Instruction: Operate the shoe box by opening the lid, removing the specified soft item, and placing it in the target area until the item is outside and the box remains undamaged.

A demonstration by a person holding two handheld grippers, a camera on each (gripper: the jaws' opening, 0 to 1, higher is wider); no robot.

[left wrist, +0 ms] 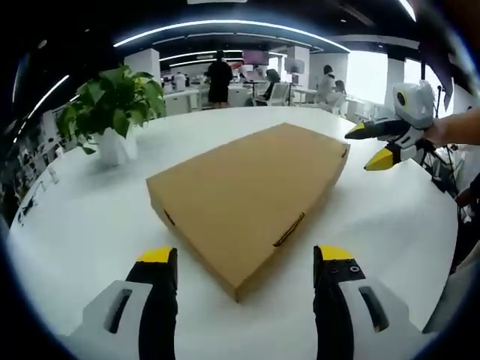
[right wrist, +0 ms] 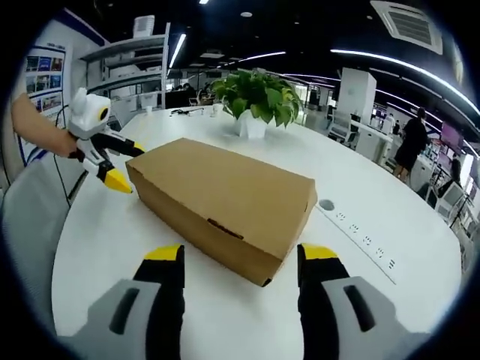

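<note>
Closed cardboard shoe box (left wrist: 251, 199) is flanked by both grippers: left gripper (left wrist: 244, 259) at 6 o'clock, right gripper (right wrist: 240, 253), jaws spread wide, nothing held or touched.

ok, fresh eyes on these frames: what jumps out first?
The closed brown shoe box lies flat mid-table on the white table, lid still down. Both grippers flank it with jaws open: the left gripper faces one corner, and the right gripper faces another corner. A potted plant stands on the table behind the box.
</note>
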